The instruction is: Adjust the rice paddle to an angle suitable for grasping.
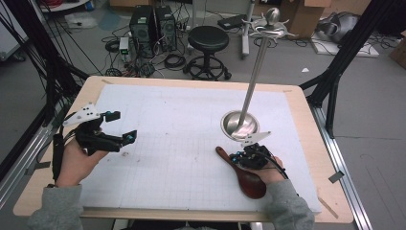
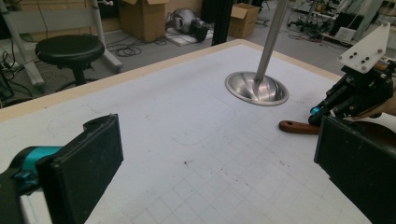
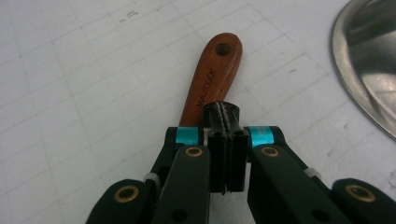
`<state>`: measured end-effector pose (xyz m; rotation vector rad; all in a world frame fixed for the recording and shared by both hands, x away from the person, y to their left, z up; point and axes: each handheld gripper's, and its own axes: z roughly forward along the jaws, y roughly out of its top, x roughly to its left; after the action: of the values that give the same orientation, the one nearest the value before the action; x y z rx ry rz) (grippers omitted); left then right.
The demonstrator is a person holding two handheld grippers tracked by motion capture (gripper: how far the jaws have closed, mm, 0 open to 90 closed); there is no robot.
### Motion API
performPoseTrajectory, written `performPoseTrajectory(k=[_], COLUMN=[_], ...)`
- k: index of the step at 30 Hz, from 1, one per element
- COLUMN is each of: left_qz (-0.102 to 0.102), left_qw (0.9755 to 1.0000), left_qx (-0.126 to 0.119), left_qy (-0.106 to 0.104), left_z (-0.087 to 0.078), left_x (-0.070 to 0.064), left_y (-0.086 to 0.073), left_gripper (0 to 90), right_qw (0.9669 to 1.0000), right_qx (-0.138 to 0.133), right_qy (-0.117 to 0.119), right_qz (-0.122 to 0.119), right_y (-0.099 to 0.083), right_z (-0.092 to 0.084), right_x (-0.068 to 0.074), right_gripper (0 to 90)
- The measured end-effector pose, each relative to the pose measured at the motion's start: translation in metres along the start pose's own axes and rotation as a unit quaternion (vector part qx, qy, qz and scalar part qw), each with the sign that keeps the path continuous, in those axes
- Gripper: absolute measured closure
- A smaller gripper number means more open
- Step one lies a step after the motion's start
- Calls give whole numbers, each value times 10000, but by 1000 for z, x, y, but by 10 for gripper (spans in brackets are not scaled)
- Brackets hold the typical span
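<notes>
A dark reddish wooden spoon (image 1: 250, 181) lies on the white gridded mat near the front right, its handle (image 3: 209, 77) pointing up-left and ending in a small hole. My right gripper (image 1: 237, 157) hovers right over that handle; in the right gripper view its jaws (image 3: 223, 114) are pressed together with nothing between them, and the handle runs beneath them. My left gripper (image 1: 122, 127) is at the left side of the mat, held in a hand, open wide with its black pads (image 2: 88, 163) far apart and empty. It faces the spoon handle (image 2: 299, 127) and the right gripper (image 2: 320, 111).
A shiny metal stand with a round dished base (image 1: 239, 124) and a tall pole (image 1: 258, 62) stands just behind the right gripper. The base (image 2: 257, 88) rim (image 3: 369, 70) is close to the spoon. A black stool (image 1: 208, 40) and cables sit on the floor beyond the table.
</notes>
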<state>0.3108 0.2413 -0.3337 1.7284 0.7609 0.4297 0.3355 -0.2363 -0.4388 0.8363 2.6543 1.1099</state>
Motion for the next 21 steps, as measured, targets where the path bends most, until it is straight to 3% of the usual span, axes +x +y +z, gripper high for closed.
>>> performPoseTrajectory(k=[15, 21], left_qz=[5, 3], left_qw=[10000, 10000], left_qx=[-8, -12], left_qy=[70, 75], left_z=[-6, -7], left_x=[1, 0], left_y=[-1, -1], left_gripper=[17, 17], right_qw=[9995, 9994], right_qx=[103, 199], right_qy=[187, 261], right_qz=[-241, -115], right_y=[12, 15], right_z=[10, 12], right_x=[10, 12], right_gripper=[900, 900])
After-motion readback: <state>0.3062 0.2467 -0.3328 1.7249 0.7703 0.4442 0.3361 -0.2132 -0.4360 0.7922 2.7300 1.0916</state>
